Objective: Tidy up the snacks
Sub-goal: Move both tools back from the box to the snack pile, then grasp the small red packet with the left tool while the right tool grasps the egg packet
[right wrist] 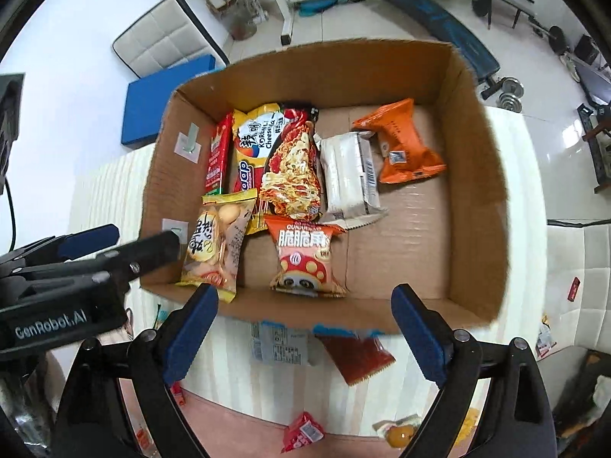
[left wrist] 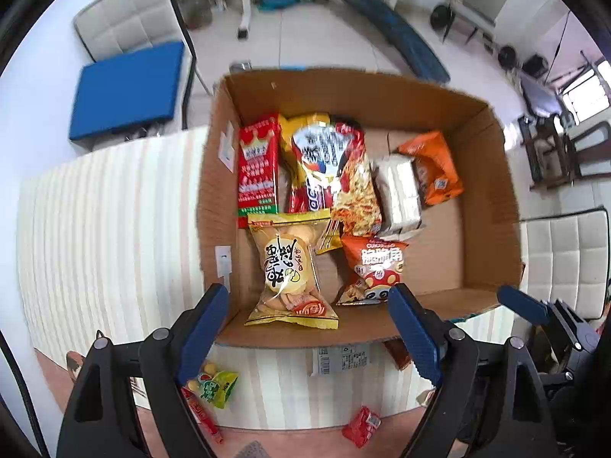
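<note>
Looking down from the left wrist, the left tool stands wide open and holds nothing; under it the cardboard box rests on a striped desk; inside lie a red carton, a noodle packet, a white pack, an orange packet, a yellow biscuit bag and a mushroom snack bag; a green candy bag lies outside, near the box. From the right wrist, the right tool is also wide open and empty, above the near wall of the box; the biscuit bag and the mushroom bag lie side by side, apart; the left tool reaches over the left wall.
</note>
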`<act>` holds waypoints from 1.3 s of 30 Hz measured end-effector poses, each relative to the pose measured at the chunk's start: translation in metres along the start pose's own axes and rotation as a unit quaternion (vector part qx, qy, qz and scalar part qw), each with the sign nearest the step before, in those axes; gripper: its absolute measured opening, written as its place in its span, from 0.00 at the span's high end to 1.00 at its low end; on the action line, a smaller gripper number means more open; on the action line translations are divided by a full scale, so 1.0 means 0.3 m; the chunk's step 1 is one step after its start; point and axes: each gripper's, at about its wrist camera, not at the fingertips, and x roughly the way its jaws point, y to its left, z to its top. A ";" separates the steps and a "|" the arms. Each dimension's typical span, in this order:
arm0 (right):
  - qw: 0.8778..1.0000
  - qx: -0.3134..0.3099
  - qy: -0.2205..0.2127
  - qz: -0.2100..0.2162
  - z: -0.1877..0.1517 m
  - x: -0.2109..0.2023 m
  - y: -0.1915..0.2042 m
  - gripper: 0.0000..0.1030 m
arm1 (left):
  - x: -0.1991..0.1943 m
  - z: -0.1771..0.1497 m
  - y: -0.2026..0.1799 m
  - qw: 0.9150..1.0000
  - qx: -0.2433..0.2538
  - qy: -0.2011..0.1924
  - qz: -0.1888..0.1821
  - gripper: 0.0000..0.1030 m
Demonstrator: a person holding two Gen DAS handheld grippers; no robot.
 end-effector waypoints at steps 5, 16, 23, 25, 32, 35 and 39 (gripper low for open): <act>1.000 0.014 -0.007 0.005 -0.123 -0.058 -0.050 0.08 | -0.068 -0.119 0.002 0.999 -0.008 -0.037 -0.007 0.17; 0.993 0.093 0.065 0.007 -0.517 0.001 -0.291 0.08 | 0.028 -0.534 -0.103 0.999 0.024 -0.006 0.021 0.17; 0.981 0.158 0.109 0.018 -0.676 0.128 -0.415 0.08 | 0.274 -0.701 -0.180 0.993 0.028 0.113 -0.023 0.17; 0.976 0.178 0.122 0.021 -0.703 0.176 -0.451 0.08 | 0.333 -0.727 -0.199 0.990 0.029 0.134 -0.027 0.17; 0.966 0.213 0.145 0.023 -0.742 0.273 -0.518 0.08 | 0.473 -0.766 -0.259 0.982 0.044 0.182 -0.024 0.17; 0.963 0.219 0.154 0.026 -0.749 0.307 -0.527 0.08 | 0.515 -0.776 -0.271 0.980 0.046 0.194 -0.022 0.17; 0.962 0.222 0.159 0.021 -0.750 0.343 -0.531 0.08 | 0.550 -0.782 -0.285 0.978 0.049 0.202 -0.019 0.17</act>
